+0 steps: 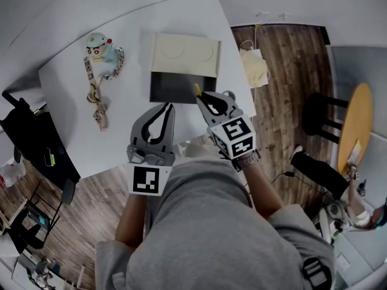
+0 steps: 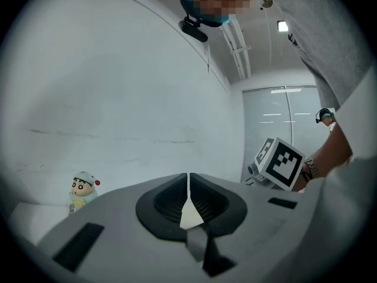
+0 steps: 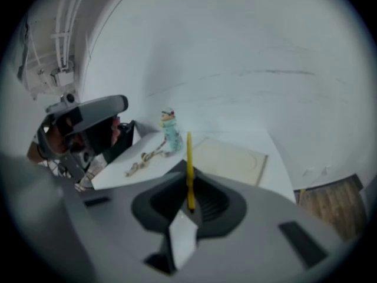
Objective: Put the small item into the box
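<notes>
Right gripper [image 1: 203, 97] is clamped on the small item, a thin yellow stick [image 3: 189, 158]. The stick stands upright out of the jaw tips, gripped at its lower end, probably so the free end can go in first. It's in the air just at the near rim of the open box [image 1: 172, 88], not inside yet. The box sits toward the table's [image 1: 72, 119] near-right corner. Its cream lid [image 1: 184, 54] is flipped back toward the far edge, so the dark interior is open to a drop from above. Left gripper [image 1: 167, 109] has its jaws together on nothing and hovers over the near edge just left of the box. Looks parked out of the way; it could steady the box if needed. A cartoon figure toy [image 1: 100, 47] with a beaded strap [image 1: 94, 98] lies near the far-left corner, well apart from the box and not involved. Step in hand, my read: carry over the opening, then release.
</notes>
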The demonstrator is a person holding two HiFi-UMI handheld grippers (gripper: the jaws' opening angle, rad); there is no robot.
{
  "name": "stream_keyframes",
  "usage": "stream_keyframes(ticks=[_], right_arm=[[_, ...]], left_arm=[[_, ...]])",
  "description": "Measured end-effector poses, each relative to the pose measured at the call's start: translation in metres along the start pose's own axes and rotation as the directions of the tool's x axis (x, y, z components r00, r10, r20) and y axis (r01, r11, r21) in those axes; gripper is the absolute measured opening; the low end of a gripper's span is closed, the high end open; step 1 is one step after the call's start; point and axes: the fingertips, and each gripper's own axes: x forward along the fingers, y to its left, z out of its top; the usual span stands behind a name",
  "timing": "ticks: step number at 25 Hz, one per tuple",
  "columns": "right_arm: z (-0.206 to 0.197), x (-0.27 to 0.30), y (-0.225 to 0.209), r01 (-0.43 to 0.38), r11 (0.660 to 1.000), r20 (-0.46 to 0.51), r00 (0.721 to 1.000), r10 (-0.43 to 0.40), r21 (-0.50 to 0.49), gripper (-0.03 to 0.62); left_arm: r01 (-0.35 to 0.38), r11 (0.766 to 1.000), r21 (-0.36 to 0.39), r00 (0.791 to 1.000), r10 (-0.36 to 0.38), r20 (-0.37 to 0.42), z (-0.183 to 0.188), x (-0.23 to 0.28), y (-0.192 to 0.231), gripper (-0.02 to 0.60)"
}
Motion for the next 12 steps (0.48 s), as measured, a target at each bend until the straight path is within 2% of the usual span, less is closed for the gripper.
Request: stream_keyframes(ticks=[3, 12], right_arm=[[-0.006, 0.016, -0.002, -0.012, 1.0, -0.049, 0.999, 0.011, -0.009, 0.069], [-0.029, 0.056, 0.001, -0.04, 0.996, -0.203, 0.979, 0.024, -0.076, 0.069]], left_arm=[[-0.018, 0.999, -0.038, 1.0, 0.017, -0.012, -0.006, 0.002, 0.011, 0.044], [-0.019, 0.998, -0.058, 0.999, 0.016, -0.047, -0.021, 0.001, 0.033, 0.045]])
